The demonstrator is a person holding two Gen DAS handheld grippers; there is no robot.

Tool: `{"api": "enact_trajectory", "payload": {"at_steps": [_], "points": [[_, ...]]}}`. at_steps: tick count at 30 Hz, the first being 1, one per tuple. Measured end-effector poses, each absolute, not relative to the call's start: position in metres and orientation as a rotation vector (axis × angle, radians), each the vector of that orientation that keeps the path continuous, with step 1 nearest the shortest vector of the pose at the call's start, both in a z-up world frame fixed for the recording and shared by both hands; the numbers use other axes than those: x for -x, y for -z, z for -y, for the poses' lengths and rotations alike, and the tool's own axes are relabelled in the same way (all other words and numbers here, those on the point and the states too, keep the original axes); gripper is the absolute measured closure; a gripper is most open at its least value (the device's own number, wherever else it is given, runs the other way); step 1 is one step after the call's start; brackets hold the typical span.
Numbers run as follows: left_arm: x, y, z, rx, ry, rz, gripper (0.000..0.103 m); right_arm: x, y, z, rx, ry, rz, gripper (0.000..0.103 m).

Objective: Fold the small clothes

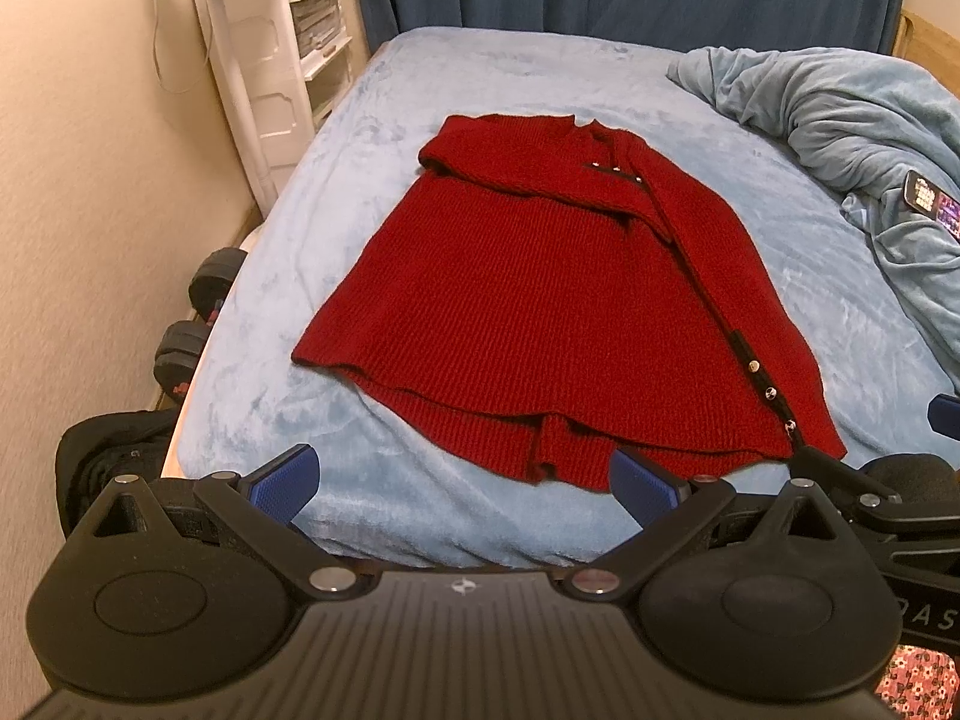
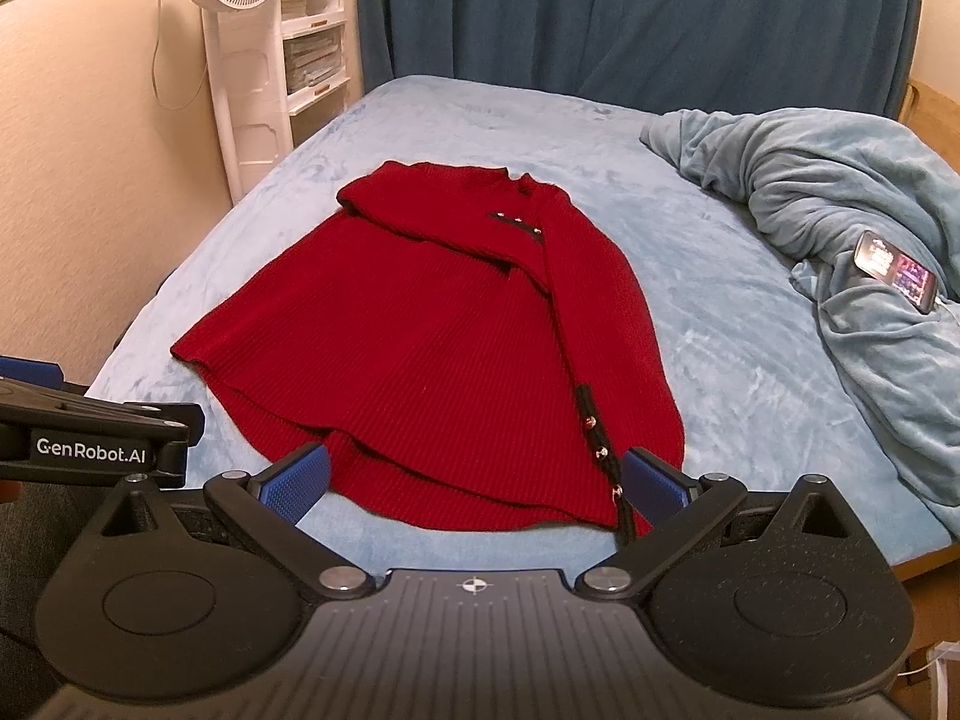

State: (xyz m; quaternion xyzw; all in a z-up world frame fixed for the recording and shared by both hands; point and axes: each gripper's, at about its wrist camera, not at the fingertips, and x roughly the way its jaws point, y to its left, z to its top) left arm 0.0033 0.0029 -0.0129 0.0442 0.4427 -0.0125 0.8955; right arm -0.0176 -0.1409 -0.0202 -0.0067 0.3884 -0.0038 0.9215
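Observation:
A red knit cardigan (image 1: pixel 528 306) lies flat on the light blue bed sheet (image 1: pixel 360 192), its sleeves folded in across the body and a dark button band running down its right side. It also shows in the right wrist view (image 2: pixel 432 348). My left gripper (image 1: pixel 462 483) is open and empty, just short of the cardigan's near hem. My right gripper (image 2: pixel 474 480) is open and empty above the hem, its right finger near the button band (image 2: pixel 591 420). Part of the right gripper shows at the right edge of the left wrist view (image 1: pixel 870 498).
A crumpled blue blanket (image 2: pixel 840 210) lies at the bed's right with a phone (image 2: pixel 897 270) on it. A white fan (image 2: pixel 231 12) and shelf stand at the back left by a blue curtain (image 2: pixel 600 12). Dumbbells (image 1: pixel 198 312) sit on the floor left of the bed.

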Motion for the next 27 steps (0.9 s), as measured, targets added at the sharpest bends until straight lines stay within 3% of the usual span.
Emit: {"api": "enact_trajectory", "payload": {"at_steps": [12,20,27], "points": [[-0.041,0.024,-0.03,-0.033,-0.05,-0.979,0.0,-0.032,0.035,0.183,-0.055,0.045,-0.797,0.001],[-0.104,0.05,-0.094,-0.031,-0.319,-1.071,0.0,-0.199,0.109,0.329,-0.335,0.238,-0.835,0.001],[-0.151,0.077,-0.106,-0.036,-0.434,-1.178,0.0,-0.368,0.199,0.384,-0.443,0.178,-0.98,0.001]]}}
